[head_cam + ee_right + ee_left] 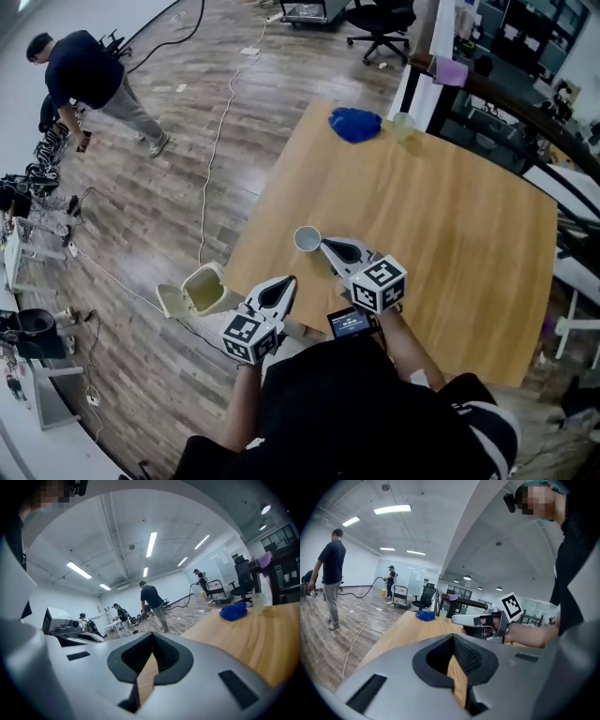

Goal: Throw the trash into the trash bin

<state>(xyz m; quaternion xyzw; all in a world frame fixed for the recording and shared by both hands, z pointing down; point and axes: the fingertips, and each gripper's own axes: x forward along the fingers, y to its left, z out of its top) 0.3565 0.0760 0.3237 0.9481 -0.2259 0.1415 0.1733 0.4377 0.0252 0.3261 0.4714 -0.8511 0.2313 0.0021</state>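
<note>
A small white cup (307,239) stands open side up near the left edge of the wooden table (450,234). My right gripper (326,246) lies just right of it, shut and empty, its tips beside the cup's rim. My left gripper (290,280) hovers at the table's near corner, shut with nothing in it. On the floor just left of that corner stands the beige trash bin (202,289), lid flipped open. The left gripper view has its own shut tips (453,639) and the right gripper (480,619) over the table. The right gripper (152,635) shows no cup.
A blue cloth (354,124) and a clear cup (403,125) sit at the table's far corner. A white cable (217,141) runs across the wood floor. A person (89,84) stands at the far left beside cluttered gear. An office chair (380,21) stands behind.
</note>
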